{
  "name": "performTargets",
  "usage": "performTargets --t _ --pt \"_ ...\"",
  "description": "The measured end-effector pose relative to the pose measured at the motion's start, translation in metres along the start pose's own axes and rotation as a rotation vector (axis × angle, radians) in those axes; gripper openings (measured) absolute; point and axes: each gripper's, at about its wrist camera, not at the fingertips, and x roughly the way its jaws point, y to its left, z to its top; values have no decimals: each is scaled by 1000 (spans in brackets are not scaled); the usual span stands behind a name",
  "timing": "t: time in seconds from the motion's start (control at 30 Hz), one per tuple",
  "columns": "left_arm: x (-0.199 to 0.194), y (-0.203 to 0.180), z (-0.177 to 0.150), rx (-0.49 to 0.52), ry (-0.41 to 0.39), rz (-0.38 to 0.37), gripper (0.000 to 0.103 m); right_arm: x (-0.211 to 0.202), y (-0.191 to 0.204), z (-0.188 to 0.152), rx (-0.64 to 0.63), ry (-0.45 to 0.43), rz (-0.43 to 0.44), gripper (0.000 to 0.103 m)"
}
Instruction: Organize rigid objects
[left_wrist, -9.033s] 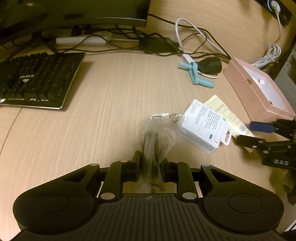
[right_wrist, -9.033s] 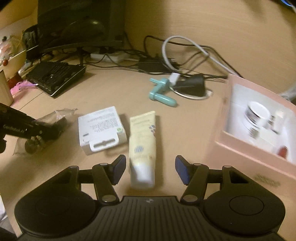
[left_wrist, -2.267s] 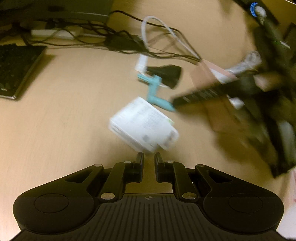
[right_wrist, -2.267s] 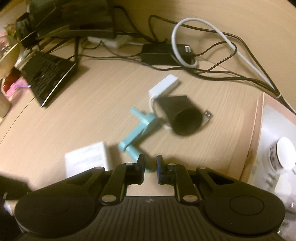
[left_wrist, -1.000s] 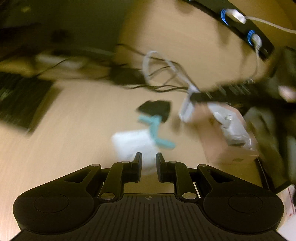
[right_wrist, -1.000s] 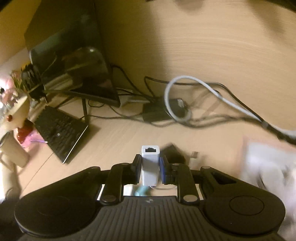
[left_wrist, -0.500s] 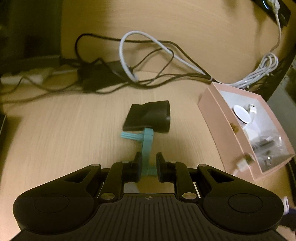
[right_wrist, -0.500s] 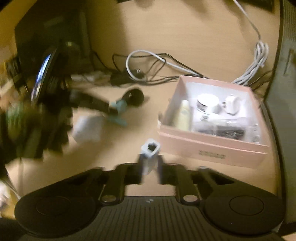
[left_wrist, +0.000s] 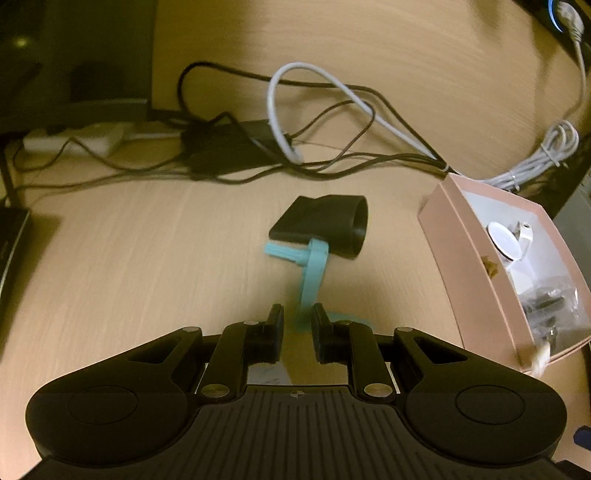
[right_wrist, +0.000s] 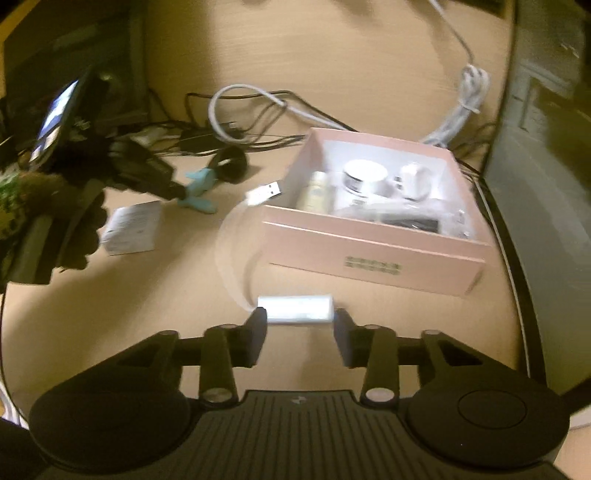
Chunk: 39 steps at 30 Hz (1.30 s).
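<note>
A pink open box holds a cream tube, a silver-lidded jar, a white plug and a bag of dark parts; it also shows in the left wrist view. My right gripper is open, with a white adapter lying crosswise between its fingertips, its flat cable looping to a USB plug at the box's left wall. My left gripper is nearly shut around the lower end of a teal plastic crank. A black nozzle lies just behind it.
A white carton lies left of the box. Tangled black and white cables and a power brick run along the back wall. A monitor stands back left. A coiled white cable lies behind the box.
My right gripper has opened and the white adapter now lies crosswise between its fingertips in front of the box. My left gripper has moved closer around the teal crank.
</note>
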Motion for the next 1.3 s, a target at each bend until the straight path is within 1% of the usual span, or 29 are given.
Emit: performTargets --t 0.1,0.2,0.27,0.4,0.5,0.53,0.67,0.77,0.8,0.93,1.03,1.1,1.13,1.2,1.23,1.3 --pt "4 0 5 -8 7 -5 20 4 -8 -4 51 16 -8 43" --pt "10 -6 10 31 0 -2 20 7 -10 -10 77 26 0 46" --pt "13 -9 13 38 0 2 21 6 -8 -14 73 28 8 49" --pt "13 -7 13 25 42 2 20 1 -3 -24 51 -9 -1 59" --pt "13 -4 5 12 81 -28 20 3 -3 -30 63 -6 -10 61" --pt "12 -4 3 17 75 -40 20 5 -3 -31 72 8 -1 61" --pt "10 -5 1 26 46 -47 20 13 -6 -36 111 54 26 61" --pt "14 -6 3 49 18 -30 20 17 -5 -40 118 73 31 62" --pt "17 -6 3 51 25 -27 20 18 -4 -42 113 70 30 65" --pt "21 -11 6 62 8 -20 20 16 4 -47 80 59 9 68" --pt "14 -14 7 43 2 -38 20 16 8 -49 60 51 8 76" --pt "4 -14 7 15 -27 -64 20 16 11 -52 36 49 12 83" --pt "3 -14 8 6 -44 -69 20 17 14 -53 21 46 10 84" --pt "5 -14 11 4 -68 -46 20 17 18 -55 -8 39 -3 87" --pt "10 -14 15 -1 -63 -16 20 17 19 -56 -7 37 -4 88" --pt "21 -14 21 -17 -45 -2 20 17 20 -56 -8 45 6 94"
